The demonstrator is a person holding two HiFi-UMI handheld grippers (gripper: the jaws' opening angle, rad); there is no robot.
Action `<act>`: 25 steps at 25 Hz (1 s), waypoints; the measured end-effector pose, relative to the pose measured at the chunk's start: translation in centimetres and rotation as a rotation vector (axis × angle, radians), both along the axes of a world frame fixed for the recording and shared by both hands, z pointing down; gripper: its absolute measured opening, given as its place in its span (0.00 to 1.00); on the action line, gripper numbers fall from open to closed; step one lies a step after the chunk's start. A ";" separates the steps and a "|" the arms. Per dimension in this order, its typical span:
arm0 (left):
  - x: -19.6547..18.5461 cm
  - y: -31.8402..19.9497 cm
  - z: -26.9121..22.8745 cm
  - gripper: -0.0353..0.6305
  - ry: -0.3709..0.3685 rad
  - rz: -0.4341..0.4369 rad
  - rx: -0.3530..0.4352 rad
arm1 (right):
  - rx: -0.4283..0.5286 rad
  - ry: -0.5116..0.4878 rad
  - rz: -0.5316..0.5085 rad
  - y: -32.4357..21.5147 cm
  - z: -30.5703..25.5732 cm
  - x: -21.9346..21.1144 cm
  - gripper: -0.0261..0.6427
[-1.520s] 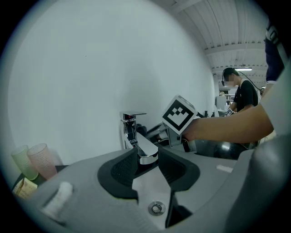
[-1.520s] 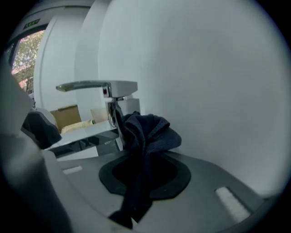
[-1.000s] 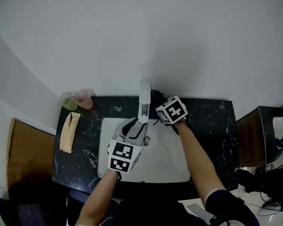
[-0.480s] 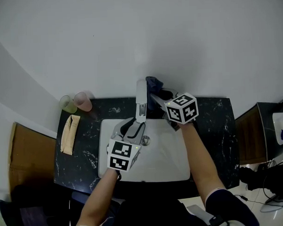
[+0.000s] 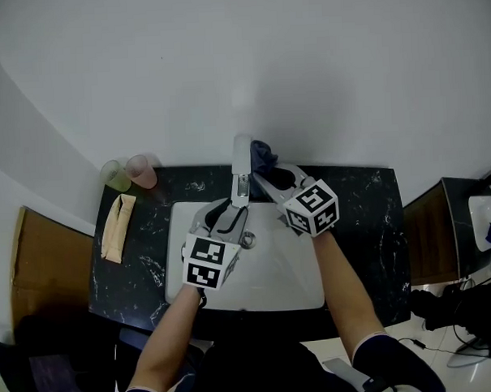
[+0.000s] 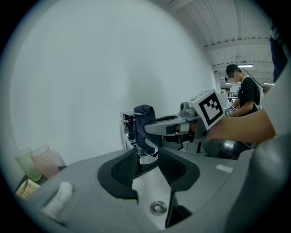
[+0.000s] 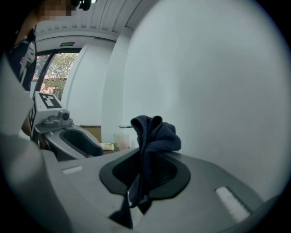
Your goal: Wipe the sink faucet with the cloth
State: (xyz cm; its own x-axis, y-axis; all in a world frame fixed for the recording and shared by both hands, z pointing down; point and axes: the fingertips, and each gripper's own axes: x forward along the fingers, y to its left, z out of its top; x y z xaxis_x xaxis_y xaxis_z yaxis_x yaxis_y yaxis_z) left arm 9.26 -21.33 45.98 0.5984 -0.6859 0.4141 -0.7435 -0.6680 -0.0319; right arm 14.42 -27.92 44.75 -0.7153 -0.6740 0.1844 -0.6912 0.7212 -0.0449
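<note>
At the back edge of the counter (image 5: 368, 202), the right gripper (image 7: 144, 170) pinched a dark cloth (image 7: 153, 132) by its bunched middle at the top of the faucet (image 6: 128, 129), while the left gripper (image 6: 148, 164) appeared to clasp the spout. Soft, light and limp, the cloth looked easiest to hold by such a fold.

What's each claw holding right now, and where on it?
Right claw pinches the dark blue cloth by its lower folds, bunched end sticking up. Left claw appears clamped on the faucet at its spout end.
</note>
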 end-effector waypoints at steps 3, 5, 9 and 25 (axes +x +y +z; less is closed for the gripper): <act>-0.1 -0.2 0.0 0.27 -0.015 -0.013 0.018 | -0.011 -0.020 -0.023 1.5 0.1 -0.4 0.13; -0.1 -0.2 0.0 0.27 -0.021 -0.019 0.022 | -0.024 -0.038 -0.034 2.4 0.3 -0.5 0.14; 0.0 -0.2 0.0 0.27 -0.028 -0.026 0.016 | -0.042 -0.069 -0.049 4.2 0.2 -0.7 0.14; -1.2 4.8 -1.2 0.27 0.015 -0.017 0.039 | -0.016 -0.082 -0.162 11.6 -2.3 -1.2 0.14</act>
